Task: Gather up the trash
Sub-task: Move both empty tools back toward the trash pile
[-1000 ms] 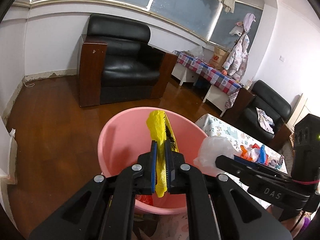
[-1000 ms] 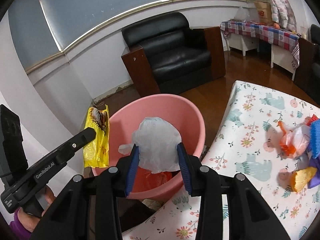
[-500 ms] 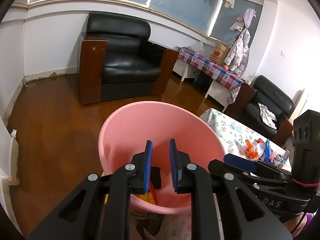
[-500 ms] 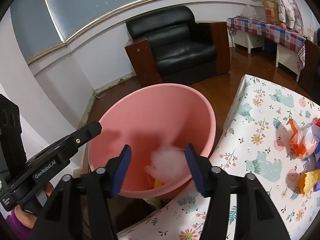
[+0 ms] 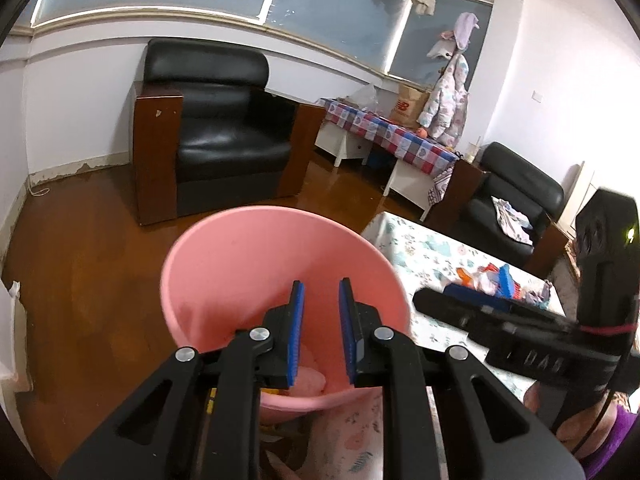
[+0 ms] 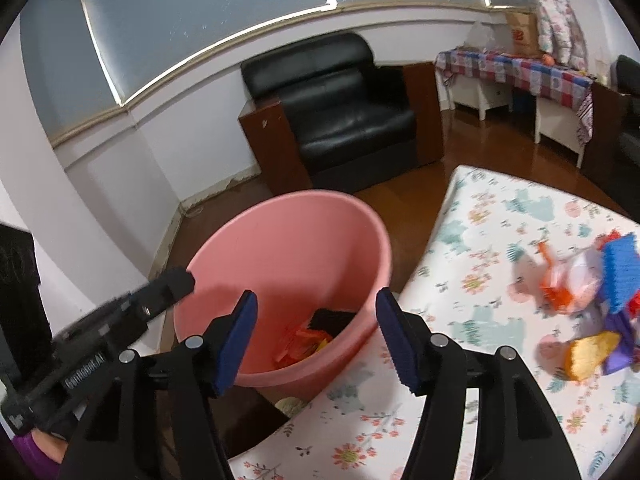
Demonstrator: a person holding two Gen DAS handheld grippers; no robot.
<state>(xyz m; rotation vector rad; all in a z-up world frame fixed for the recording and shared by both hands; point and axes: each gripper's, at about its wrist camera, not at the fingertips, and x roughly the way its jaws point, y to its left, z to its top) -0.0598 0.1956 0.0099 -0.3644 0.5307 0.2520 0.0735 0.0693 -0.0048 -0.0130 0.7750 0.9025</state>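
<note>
A pink plastic bin [image 5: 224,272] stands on the floor beside the table; it also shows in the right wrist view [image 6: 280,248]. Orange and dark wrappers [image 6: 308,338] lie at its bottom. My left gripper [image 5: 320,332] is open and empty over the bin's near rim. My right gripper [image 6: 316,340] is wide open and empty above the bin and the table corner. A heap of coloured wrappers [image 6: 592,312] lies on the floral tablecloth [image 6: 480,280] to the right; it also shows in the left wrist view [image 5: 496,280].
A black armchair [image 5: 216,148] stands against the far wall across the wooden floor [image 5: 80,248]. A checked-cloth side table [image 5: 392,140] and a second black armchair [image 5: 516,200] stand at the right. The right gripper's body [image 5: 540,340] crosses the left view.
Both grippers let go of their trash: the yellow wrapper and the white plastic bag dropped into the bin. Both sets of jaws opened wider and the right gripper drew back toward the table.
</note>
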